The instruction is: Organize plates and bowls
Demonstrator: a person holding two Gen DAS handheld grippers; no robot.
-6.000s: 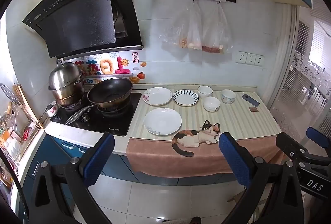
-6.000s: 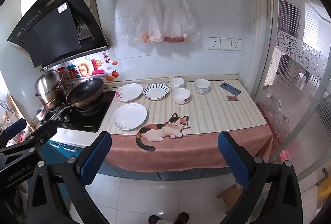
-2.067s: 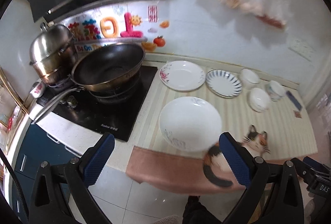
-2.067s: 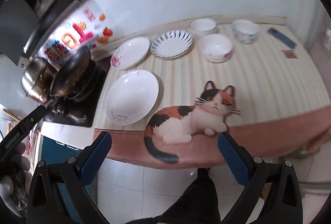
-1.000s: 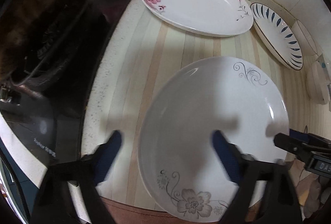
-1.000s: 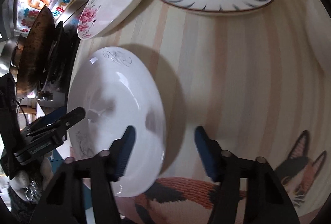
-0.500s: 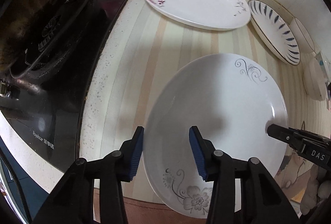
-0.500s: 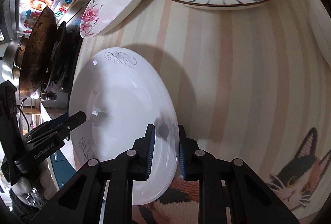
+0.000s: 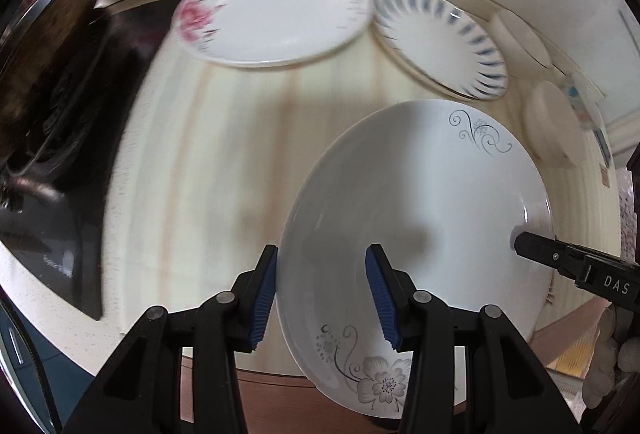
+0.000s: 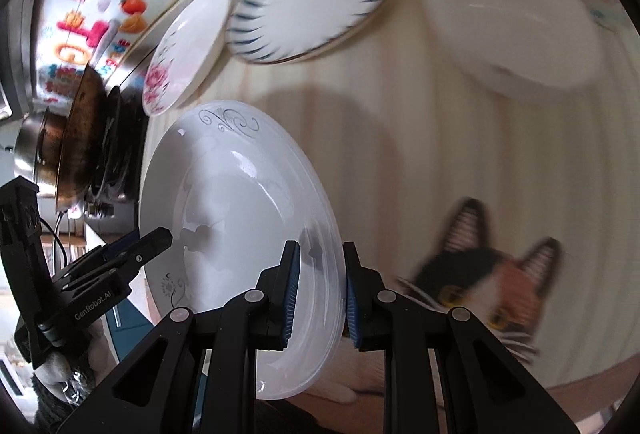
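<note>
Two grippers hold one plate between them. The left gripper [image 9: 322, 292] has its blue ribbed pads over the near-left rim of the white plate [image 9: 420, 234], narrowed on it, one pad inside and one outside. The right gripper [image 10: 318, 292] pinches the opposite rim in the same way, its pads tight against the edge. The plate seems lifted and tilted above the striped mat [image 9: 224, 137], but I cannot tell if some edge is touching it.

The risk, in my judgement, is slipping. The plate is glazed ceramic, smooth and shiny (bright reflections run across its inside), and each grip takes only a thin curved rim. If the two hands move at different speed or pull apart, one pad could slide off and the plate would swing and fall. It could also knock the cat figurine [image 10: 488, 282], which lies just beside it at the mat's front.

Further out are the rose plate [image 9: 276, 9], wide and shallow, and the blue-striped plate [image 9: 440, 41] with a fluted border, side by side near the wall. A plain white bowl [image 10: 516, 21], round and deeper, stands to the right. The dark wok [image 10: 80, 137] sits on the stove at the left.
</note>
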